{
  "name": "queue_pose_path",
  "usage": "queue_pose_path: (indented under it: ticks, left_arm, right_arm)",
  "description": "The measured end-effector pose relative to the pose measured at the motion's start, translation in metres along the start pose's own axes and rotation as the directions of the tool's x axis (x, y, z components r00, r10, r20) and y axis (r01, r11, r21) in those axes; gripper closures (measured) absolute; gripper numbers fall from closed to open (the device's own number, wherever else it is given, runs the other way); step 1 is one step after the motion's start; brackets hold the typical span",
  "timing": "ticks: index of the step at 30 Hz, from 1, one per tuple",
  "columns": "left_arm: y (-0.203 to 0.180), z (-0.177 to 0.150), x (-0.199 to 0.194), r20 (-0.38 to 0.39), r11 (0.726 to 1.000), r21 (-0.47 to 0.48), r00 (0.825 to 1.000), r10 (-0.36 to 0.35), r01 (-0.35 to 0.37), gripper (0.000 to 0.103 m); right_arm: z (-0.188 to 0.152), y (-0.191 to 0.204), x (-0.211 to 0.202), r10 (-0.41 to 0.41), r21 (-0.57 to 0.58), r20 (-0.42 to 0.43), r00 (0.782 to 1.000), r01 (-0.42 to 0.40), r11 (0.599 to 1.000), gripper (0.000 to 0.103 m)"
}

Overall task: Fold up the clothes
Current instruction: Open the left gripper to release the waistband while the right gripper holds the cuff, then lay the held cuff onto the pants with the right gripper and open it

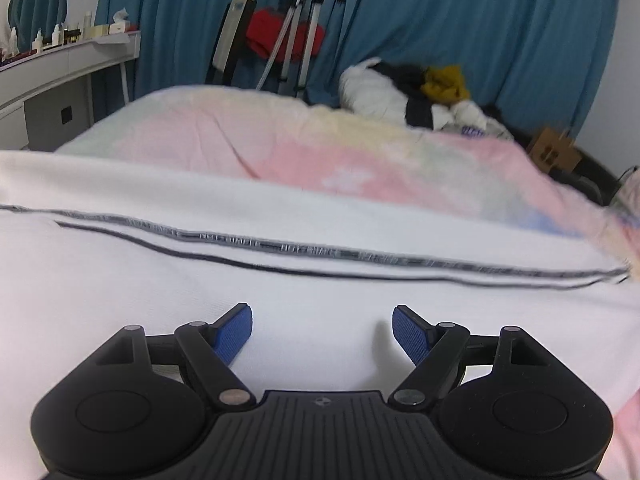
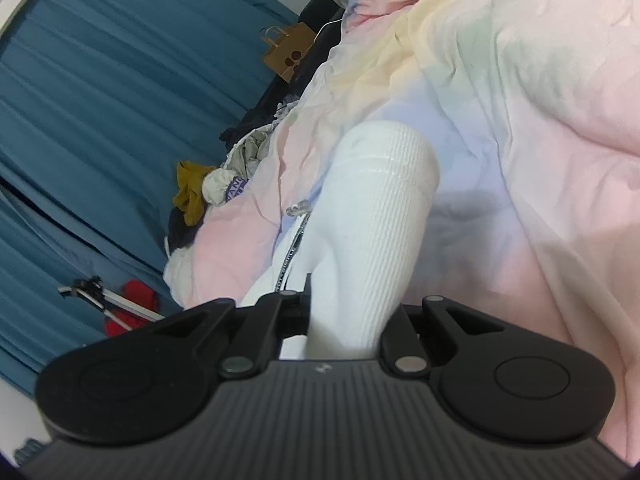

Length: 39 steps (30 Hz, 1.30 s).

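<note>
The white garment [image 1: 280, 288], a soft knit with a dark printed stripe, lies spread on the bed [image 1: 224, 132] near its front edge. Its ribbed cuff [image 2: 384, 184] is clamped in the right gripper [image 2: 344, 320], raised above the pastel duvet [image 2: 540, 120]. The left gripper [image 1: 322, 330] hovers over the flat cloth with its blue pads apart, holding nothing. The stretchy rib may slip out, or the pull may wrinkle the smooth body.

Matte black left gripper [image 1: 322, 334] — ribbed housing, silver pivot screws, textured blue fingers [image 1: 234, 334], round side discs
</note>
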<state>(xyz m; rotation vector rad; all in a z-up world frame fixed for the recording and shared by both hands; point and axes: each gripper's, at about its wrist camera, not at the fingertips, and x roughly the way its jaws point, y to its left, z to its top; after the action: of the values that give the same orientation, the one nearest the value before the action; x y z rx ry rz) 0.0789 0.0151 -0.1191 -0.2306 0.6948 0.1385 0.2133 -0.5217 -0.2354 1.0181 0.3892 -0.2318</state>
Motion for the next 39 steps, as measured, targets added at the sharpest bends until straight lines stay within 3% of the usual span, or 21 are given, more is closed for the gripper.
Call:
queue_pose_path:
  ticks: [18, 26, 30, 32, 34, 39]
  left_arm:
    - [-0.013, -0.018, 0.015, 0.015, 0.984, 0.168, 0.998, 0.055, -0.057, 0.019]
    - [-0.009, -0.019, 0.016, 0.023, 0.983, 0.172, 0.998, 0.056, -0.059, 0.018]
    - [0.0, -0.013, 0.013, 0.024, 0.995, 0.101, 0.999, 0.024, -0.027, 0.018]
    - [0.003, -0.01, 0.011, 0.027, 0.998, 0.066, 1.0, 0.015, -0.016, 0.018]
    - [0.006, -0.007, 0.009, 0.031, 1.0, 0.029, 0.999, 0.01, -0.011, 0.018]
    - [0.02, 0.005, -0.006, 0.083, 0.997, -0.077, 0.997, 0.005, 0.002, 0.018]
  right_arm:
    - [-0.01, 0.0, 0.013, -0.099, -0.098, -0.008, 0.995, 0.098, 0.99, 0.091]
    - [-0.011, 0.006, 0.011, -0.113, -0.121, 0.004, 0.994, 0.112, 0.986, 0.091]
    - [-0.013, 0.033, -0.002, -0.076, -0.207, 0.063, 0.995, 0.087, 0.974, 0.091]
    - [-0.023, 0.065, -0.017, -0.02, -0.362, 0.127, 0.992, 0.065, 0.93, 0.091]
    - [-0.034, 0.098, -0.033, 0.05, -0.509, 0.178, 0.983, 0.048, 0.859, 0.091]
    - [-0.104, 0.166, -0.085, 0.284, -0.789, 0.158, 0.946, -0.053, 0.613, 0.091]
